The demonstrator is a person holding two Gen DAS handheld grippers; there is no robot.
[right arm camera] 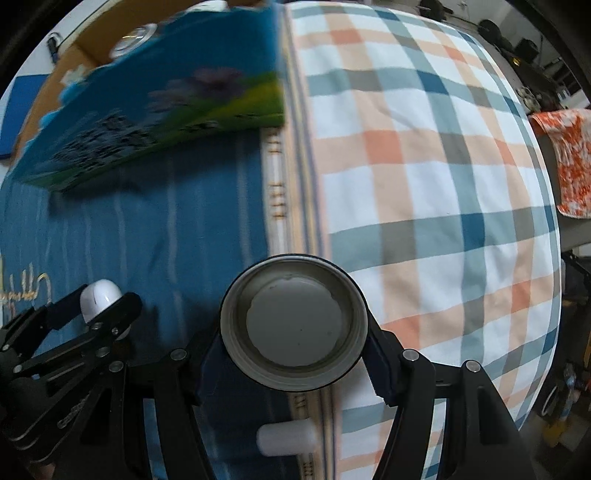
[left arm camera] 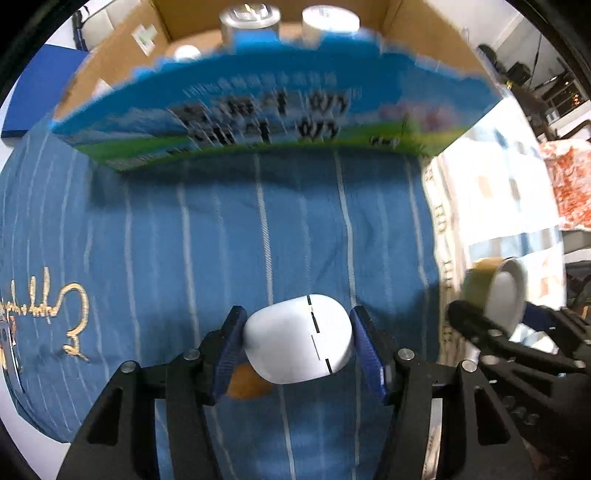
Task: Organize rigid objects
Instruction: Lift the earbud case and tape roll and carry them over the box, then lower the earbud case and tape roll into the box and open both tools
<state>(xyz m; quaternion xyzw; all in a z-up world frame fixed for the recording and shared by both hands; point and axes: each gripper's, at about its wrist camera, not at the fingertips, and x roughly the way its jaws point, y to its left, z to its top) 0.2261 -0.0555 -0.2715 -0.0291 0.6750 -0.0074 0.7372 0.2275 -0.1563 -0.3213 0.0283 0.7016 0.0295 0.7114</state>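
Note:
My left gripper (left arm camera: 297, 343) is shut on a white oval case (left arm camera: 299, 339) and holds it above the blue striped cloth (left arm camera: 184, 229). My right gripper (right arm camera: 295, 332) is shut on a round metal can (right arm camera: 293, 326), its grey end toward the camera. The can also shows in the left wrist view (left arm camera: 495, 291), and the white case in the right wrist view (right arm camera: 99, 295). Ahead stands a blue and green printed box (left arm camera: 266, 110), and behind it an open cardboard box (left arm camera: 417, 33) with cans (left arm camera: 251, 18) inside.
A plaid cloth (right arm camera: 424, 166) covers the surface to the right of the blue cloth. A small white cylinder (right arm camera: 286, 439) lies under the right gripper. An orange object (left arm camera: 247, 382) lies under the left gripper. An orange patterned fabric (right arm camera: 569, 155) hangs at far right.

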